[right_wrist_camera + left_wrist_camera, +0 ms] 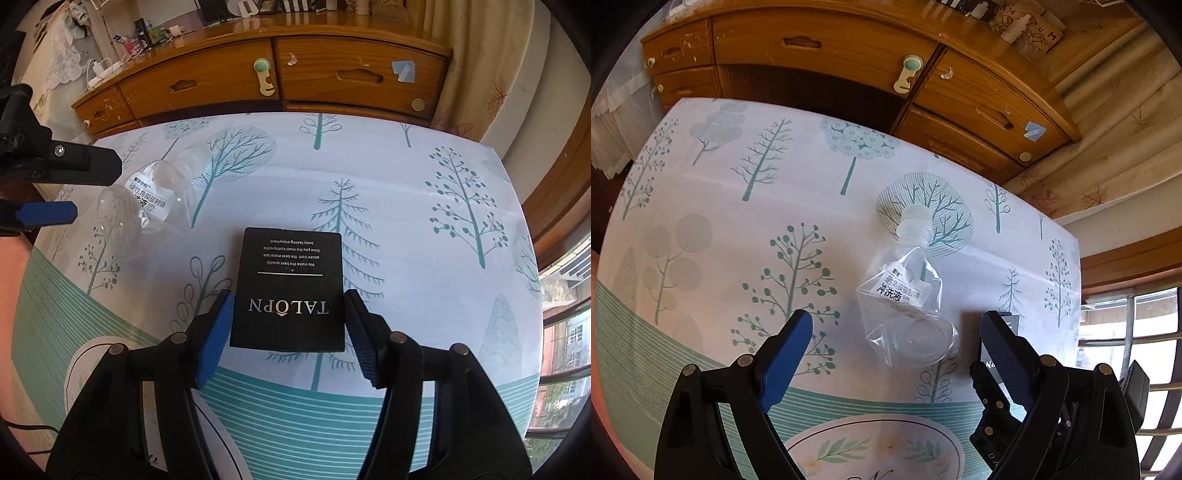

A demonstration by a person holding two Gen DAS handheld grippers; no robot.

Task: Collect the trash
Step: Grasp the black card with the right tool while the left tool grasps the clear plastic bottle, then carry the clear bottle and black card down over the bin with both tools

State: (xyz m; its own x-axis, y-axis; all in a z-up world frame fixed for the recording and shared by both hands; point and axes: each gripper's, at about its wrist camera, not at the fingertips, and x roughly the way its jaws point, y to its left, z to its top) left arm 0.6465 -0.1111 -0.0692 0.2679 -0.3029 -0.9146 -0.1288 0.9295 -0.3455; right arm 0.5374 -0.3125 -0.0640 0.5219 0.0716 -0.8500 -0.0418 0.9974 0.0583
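Note:
A clear plastic bottle (908, 295) with a white cap and a white label lies on its side on the tree-print tablecloth (738, 229). My left gripper (897, 321) hangs over its base end, open, with the fingers well clear on both sides. In the right wrist view the same bottle (147, 199) lies at the far left, under the left gripper (96, 189). A black card (288, 291) printed TALOPN sits between the fingers of my right gripper (291, 295). The pads meet the card's two side edges.
A wooden cabinet with drawers (229, 81) stands just past the table's far edge, with small clutter on its top. A curtain (476, 66) hangs at the right. A barred window (1137, 350) lies beyond the table's right edge (517, 206).

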